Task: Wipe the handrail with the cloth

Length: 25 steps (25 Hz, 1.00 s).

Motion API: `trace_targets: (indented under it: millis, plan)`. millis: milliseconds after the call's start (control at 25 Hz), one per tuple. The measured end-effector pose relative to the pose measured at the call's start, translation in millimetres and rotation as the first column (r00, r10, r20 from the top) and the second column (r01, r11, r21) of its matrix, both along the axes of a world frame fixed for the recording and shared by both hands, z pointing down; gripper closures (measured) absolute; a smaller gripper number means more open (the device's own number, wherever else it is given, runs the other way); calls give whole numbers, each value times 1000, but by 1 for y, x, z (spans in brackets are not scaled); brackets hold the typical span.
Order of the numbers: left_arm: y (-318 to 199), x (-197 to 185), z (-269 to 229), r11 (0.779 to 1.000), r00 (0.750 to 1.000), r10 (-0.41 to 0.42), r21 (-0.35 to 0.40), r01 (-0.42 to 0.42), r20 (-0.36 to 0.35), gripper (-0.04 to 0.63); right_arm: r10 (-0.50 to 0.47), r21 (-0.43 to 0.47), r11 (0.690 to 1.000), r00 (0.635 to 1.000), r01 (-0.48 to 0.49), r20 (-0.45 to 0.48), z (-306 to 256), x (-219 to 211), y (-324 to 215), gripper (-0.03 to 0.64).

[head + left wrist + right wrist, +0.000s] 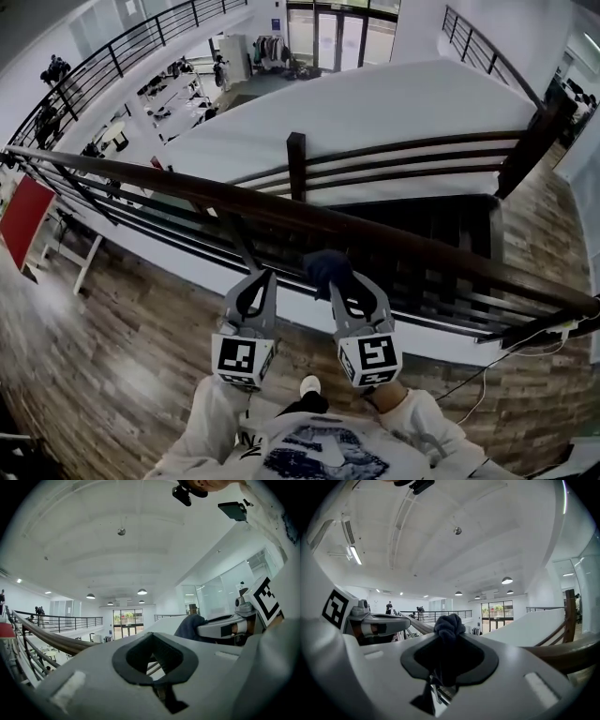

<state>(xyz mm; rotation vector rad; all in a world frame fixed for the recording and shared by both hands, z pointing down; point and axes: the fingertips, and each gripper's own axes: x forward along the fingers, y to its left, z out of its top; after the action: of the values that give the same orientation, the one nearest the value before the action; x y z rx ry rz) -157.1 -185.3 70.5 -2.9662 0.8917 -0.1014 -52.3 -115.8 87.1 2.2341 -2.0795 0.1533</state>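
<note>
A dark wooden handrail (pixel 281 214) runs across the head view from the left edge down to the right. My right gripper (pixel 349 286) is shut on a dark blue cloth (pixel 323 266), bunched at its tips just below the rail. The cloth (pixel 449 626) fills the jaw opening in the right gripper view, with the handrail (pixel 562 653) at the right. My left gripper (pixel 255 286) is beside it, shut and holding nothing, its tips close under the rail. In the left gripper view the handrail (pixel 56 641) runs off to the left and the cloth (pixel 190 625) shows at the right.
Black metal bars (pixel 169 225) run below the rail. Beyond it drops an open hall with desks and people (pixel 178 89) far below, and a staircase (pixel 422 234) with a wooden post (pixel 296 164). Wood plank floor (pixel 112 356) lies underfoot, with a cable (pixel 487 375) at the right.
</note>
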Motion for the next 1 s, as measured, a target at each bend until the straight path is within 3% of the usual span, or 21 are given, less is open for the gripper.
trace_targets:
  millis: [520, 1000]
  plan:
    - [-105, -23, 22, 992, 992, -123, -26, 122, -34, 594, -89, -31, 996, 996, 89, -18, 20, -30, -111, 523]
    - [-191, -33, 40, 980, 980, -199, -30, 199, 7, 594, -163, -54, 985, 987, 163, -8, 25, -67, -219, 523]
